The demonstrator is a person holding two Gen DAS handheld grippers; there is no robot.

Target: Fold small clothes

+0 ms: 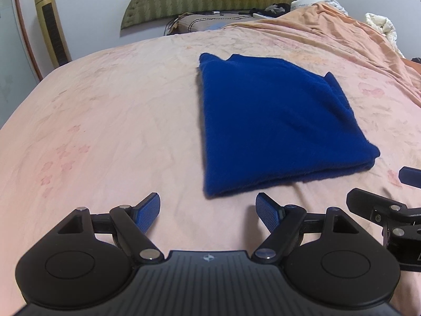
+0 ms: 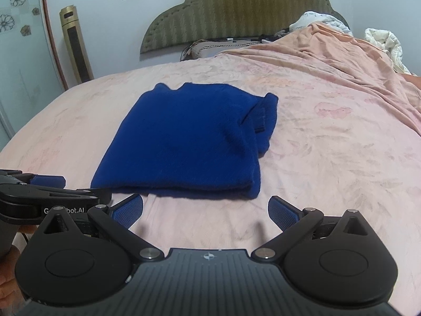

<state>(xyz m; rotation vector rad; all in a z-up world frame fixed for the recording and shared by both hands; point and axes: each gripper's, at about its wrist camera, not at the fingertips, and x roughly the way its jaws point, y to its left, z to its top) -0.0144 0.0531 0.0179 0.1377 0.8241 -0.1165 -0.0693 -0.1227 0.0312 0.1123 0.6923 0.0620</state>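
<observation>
Folded blue garment point(image 1: 276, 129) flat on pink bedsheet point(image 1: 105, 131). Left gripper point(image 1: 208, 210), right gripper point(image 2: 205, 210) just short of garment, fingers wide, empty.

Both wrist views look slantwise down, near, sharing the blue garment point(image 1: 276, 126).

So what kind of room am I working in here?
Most likely a bedroom. The folded blue garment lies on a bed covered by a pink floral sheet, with a padded green headboard against the wall behind it, and rumpled white bedding piled at the far corner.
</observation>
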